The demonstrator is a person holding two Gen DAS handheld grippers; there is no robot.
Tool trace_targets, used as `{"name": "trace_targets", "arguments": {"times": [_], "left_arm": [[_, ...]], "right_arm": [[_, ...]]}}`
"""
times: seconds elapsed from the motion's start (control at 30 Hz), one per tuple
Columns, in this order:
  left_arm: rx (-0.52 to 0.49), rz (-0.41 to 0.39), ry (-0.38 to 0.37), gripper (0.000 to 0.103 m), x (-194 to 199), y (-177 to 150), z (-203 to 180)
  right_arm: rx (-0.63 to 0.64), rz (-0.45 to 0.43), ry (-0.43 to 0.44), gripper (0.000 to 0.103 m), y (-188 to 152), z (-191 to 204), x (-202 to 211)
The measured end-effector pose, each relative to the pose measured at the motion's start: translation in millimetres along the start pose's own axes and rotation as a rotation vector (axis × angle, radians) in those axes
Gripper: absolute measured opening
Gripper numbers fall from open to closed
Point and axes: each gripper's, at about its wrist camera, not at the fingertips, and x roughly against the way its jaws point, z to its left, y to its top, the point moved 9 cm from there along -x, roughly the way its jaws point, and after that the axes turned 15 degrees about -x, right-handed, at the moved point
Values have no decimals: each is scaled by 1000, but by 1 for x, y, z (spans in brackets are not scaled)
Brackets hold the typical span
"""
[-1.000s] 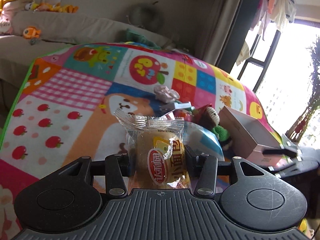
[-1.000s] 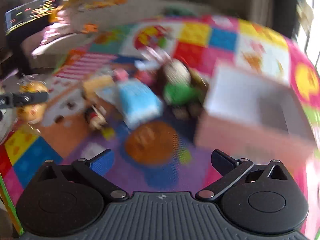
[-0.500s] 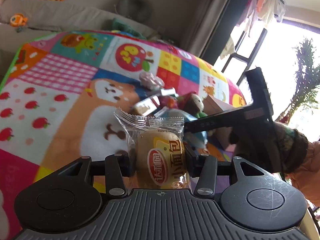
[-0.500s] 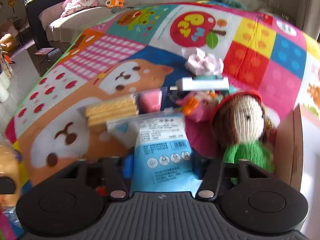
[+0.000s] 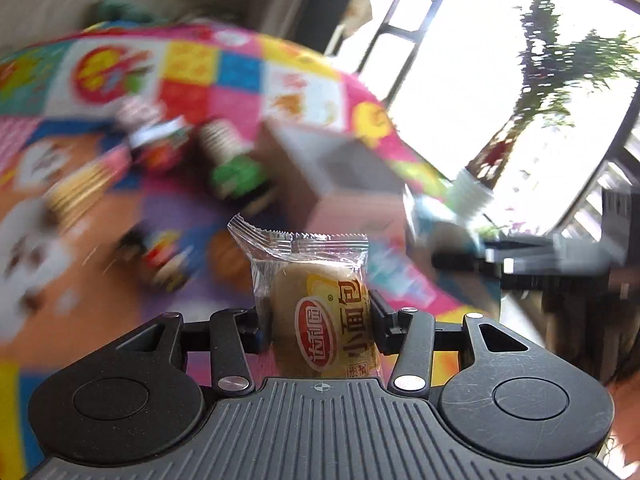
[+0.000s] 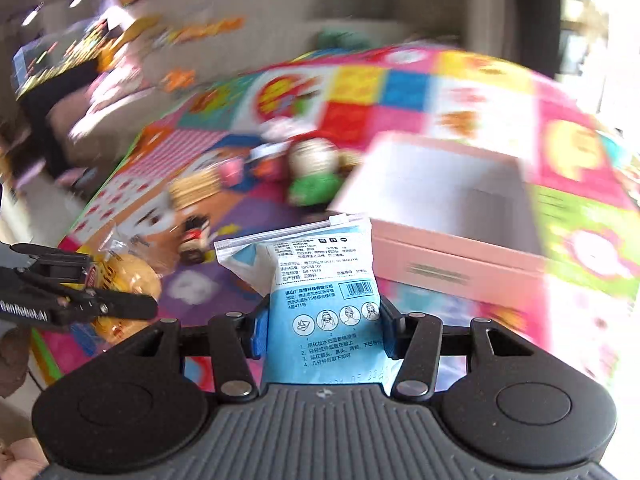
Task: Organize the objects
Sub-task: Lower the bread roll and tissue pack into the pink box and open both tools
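My left gripper (image 5: 318, 320) is shut on a wrapped small bread (image 5: 320, 304) and holds it above the colourful play mat (image 5: 192, 64). My right gripper (image 6: 320, 320) is shut on a light blue pouch (image 6: 320, 312), lifted above the mat. The open pink box (image 6: 448, 216) lies just beyond the pouch; it also shows in the left wrist view (image 5: 340, 176). In the right wrist view the left gripper with the bread (image 6: 120, 280) is at the left edge. Both views are blurred.
A doll in green (image 6: 312, 176), a biscuit pack (image 6: 196, 192), a small toy (image 6: 196, 240) and other small items lie on the mat left of the box. A sofa (image 6: 120, 92) stands behind. A window and a plant (image 5: 552, 92) are at the right.
My right gripper has lifted the blue pouch off the mat and pulled back towards the box. My left gripper has swung right with the bread.
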Motion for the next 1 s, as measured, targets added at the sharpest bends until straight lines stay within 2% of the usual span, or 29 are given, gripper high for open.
{"name": "trace_targets", "arguments": {"times": [0.1,0.2,0.27,0.37,0.47,0.57,0.67,0.87,1.0], "left_arm": [[8,-31,-6,51,-39,61,-12],[22,-34,3,51,-97,112,-16],[5,-24,23,51,-139,134,-16],[-40,36,116,52,-193,140,-5],[-97,173,207,52,-221,116,9],[-101,291,243,52,-224,89,17],[-111,274,254,52,-209,89,21],[-98,72,236,50,-161,121,24],[-82,-8,231,50,-118,113,31]], "right_arm": [[-73,-102,-41,51,5,-35,22],[-150,-154,-21,51,6,-59,31],[-189,-172,-8,51,4,-71,32],[-230,-193,-5,51,3,-85,31],[-229,-208,-13,51,3,-94,31],[-214,-215,-24,51,2,-100,28],[-222,-196,-22,51,1,-100,17],[-219,-195,-17,51,14,-90,5],[-241,-202,-8,51,47,-84,2]]}}
